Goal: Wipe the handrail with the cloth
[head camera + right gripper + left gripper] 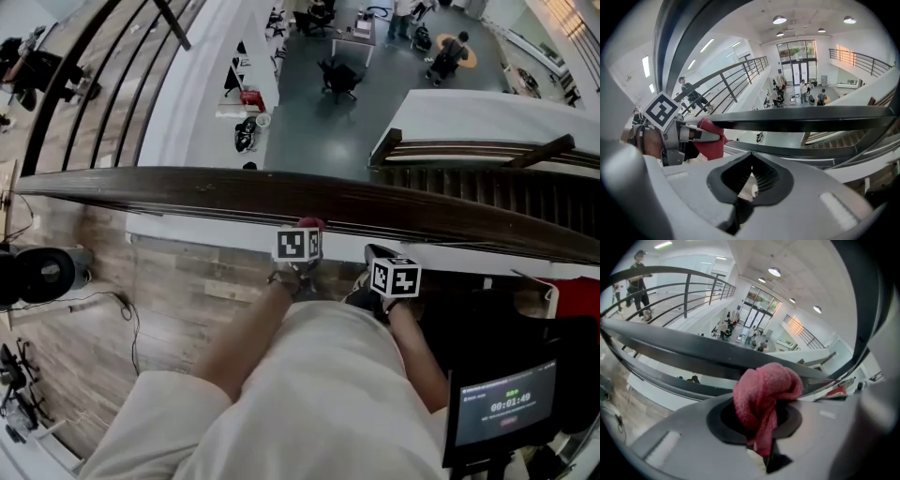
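Holding cloth (pixel 764 392) clenched in left gripper (pixel 705 134), wad bunched at near side of handrail (pixel 187 192); we cannot tell if touching. Right gripper (pixel 750 180) closed on nothing, just beside left one, on its right. We judge: press wad onto rail top, clamp firm, stroke lengthwise, overlap passes. Rail bare both ways; leftward run freer, right gripper crowds rightward. Beyond rail, open drop to lower floor (pixel 309 122): loose cloth would be lost.
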Available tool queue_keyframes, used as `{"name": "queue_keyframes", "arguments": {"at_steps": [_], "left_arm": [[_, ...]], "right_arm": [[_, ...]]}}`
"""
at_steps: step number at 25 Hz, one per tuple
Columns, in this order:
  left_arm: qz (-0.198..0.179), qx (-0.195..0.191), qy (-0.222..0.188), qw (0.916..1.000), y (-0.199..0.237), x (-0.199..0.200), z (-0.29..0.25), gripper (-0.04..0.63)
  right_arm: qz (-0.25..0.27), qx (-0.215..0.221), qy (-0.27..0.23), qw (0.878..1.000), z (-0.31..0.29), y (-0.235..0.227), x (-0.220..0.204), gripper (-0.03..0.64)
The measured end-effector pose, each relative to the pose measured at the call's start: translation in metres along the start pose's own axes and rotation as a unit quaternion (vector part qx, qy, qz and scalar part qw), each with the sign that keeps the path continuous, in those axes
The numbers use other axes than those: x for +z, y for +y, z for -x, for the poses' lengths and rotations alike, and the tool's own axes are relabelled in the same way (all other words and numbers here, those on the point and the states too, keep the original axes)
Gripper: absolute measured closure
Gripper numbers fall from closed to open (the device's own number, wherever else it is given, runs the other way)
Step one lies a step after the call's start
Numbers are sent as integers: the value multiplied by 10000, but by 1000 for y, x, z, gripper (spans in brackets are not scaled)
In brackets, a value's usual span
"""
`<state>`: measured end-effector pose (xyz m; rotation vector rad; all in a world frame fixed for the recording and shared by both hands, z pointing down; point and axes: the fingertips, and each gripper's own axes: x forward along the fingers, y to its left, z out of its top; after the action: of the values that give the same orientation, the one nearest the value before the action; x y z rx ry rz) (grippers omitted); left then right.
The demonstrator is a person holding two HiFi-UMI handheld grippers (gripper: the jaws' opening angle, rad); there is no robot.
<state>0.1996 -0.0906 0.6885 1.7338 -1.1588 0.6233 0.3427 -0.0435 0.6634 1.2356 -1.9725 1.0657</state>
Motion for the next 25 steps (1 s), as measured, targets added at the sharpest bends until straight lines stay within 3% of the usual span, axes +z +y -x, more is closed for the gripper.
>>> {"name": "queue_keyframes", "arguments": {"at_steps": [15,20,25], "left_arm": [[319,976,-121,9946,28,-2,17,511],[413,1070,-175,9932,26,0,16,511],[257,1017,-157,9944,27,0,17,511]], "right_arm": [[680,868,219,9937,-17,8,25,614],[867,1125,357,9892,-23,12,24,614],[928,1132,381,9885,-25,16,26,614]]}}
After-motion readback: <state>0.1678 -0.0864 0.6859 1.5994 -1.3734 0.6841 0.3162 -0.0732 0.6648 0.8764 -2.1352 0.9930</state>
